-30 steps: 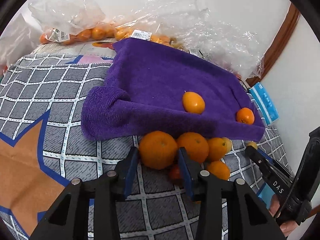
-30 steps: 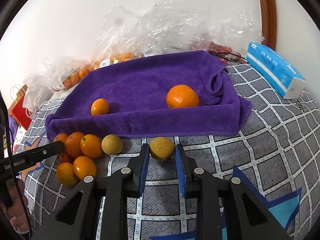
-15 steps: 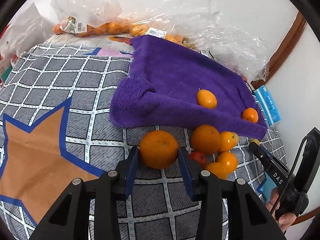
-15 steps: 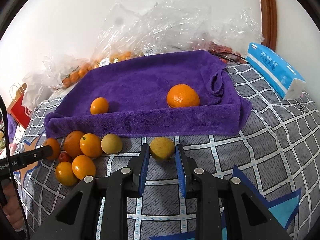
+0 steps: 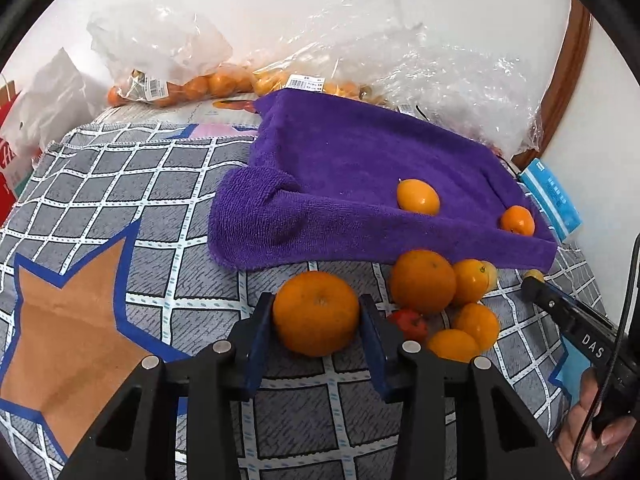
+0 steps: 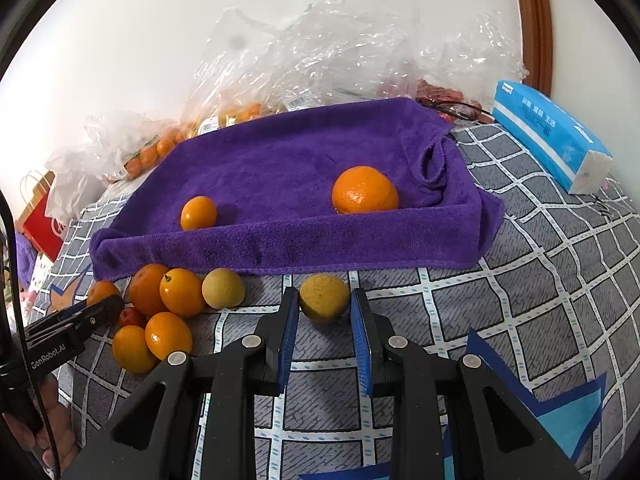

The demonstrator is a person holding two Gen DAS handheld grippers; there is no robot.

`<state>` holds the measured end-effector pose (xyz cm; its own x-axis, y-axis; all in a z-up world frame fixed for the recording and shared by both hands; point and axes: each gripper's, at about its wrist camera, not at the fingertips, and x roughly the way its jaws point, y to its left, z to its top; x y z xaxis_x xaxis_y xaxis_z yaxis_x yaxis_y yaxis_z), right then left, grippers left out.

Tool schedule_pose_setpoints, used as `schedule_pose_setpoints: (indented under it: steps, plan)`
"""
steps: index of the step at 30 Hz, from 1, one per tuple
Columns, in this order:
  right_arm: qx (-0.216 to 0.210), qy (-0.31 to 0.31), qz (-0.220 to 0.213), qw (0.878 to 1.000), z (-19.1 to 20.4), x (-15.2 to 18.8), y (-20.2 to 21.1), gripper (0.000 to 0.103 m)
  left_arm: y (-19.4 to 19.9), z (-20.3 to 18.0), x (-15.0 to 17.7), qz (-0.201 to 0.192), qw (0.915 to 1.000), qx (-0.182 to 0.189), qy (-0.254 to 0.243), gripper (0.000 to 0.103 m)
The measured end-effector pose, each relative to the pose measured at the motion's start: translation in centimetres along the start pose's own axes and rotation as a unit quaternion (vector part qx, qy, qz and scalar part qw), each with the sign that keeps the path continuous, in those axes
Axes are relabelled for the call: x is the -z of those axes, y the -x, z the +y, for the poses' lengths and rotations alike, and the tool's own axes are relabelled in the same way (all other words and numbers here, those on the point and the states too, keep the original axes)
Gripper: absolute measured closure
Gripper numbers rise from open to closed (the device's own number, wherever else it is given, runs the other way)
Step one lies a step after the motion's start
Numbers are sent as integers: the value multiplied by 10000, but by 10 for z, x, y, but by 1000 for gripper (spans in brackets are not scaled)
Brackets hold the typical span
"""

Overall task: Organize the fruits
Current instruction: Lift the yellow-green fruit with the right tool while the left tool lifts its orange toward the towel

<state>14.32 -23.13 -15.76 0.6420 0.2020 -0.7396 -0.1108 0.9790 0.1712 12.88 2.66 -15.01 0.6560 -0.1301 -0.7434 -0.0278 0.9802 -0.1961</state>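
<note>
My left gripper (image 5: 316, 314) is shut on a large orange (image 5: 316, 312) and holds it in front of the purple towel (image 5: 360, 184). A small orange (image 5: 418, 197) and another orange (image 5: 517, 220) lie on the towel. Several loose oranges (image 5: 424, 282) and a small red fruit (image 5: 408, 322) lie just right of my left gripper. My right gripper (image 6: 325, 312) is shut on a yellowish fruit (image 6: 324, 298) on the bedspread, in front of the towel (image 6: 300, 184), which holds a big orange (image 6: 365, 191) and a small one (image 6: 198, 213).
Clear plastic bags of oranges (image 5: 192, 84) lie behind the towel by the wall. A blue tissue pack (image 6: 552, 136) lies at the right. A red paper bag (image 6: 42, 224) stands far left. The grey checked bedspread (image 5: 120, 208) has bare room left of the towel.
My left gripper has pulled back to the left with the large orange, away from the fruit pile. My right gripper has stayed put on the yellowish fruit.
</note>
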Motion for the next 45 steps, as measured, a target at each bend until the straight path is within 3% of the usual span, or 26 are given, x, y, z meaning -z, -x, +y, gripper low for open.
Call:
schedule_pose_setpoints:
  steps: [7,17,24,31,39,45]
  plan:
    - [59,293,-24,9996,11,2,1,77,-1,-3,0,15,10000,-63,-64,64]
    - [13,385,-119,9992,13,3,6,77,5,3,2,-128,9997,186,121,64]
    - [395,378,-131,9984,17,8,11,77,17,-1,3,-434,9989,170,56,64]
    - [251,410,-212,9986,29,10,27,77,25,3,2,-465,9984,243,190,64]
    - [43,572,-551,9968,50,-19,53,77,55,-4,-19,-400,9986,264,237,64]
    - [7,511,-750,9959,51,-48,57,77,65,-9,-48,-573,9973,376,255,64]
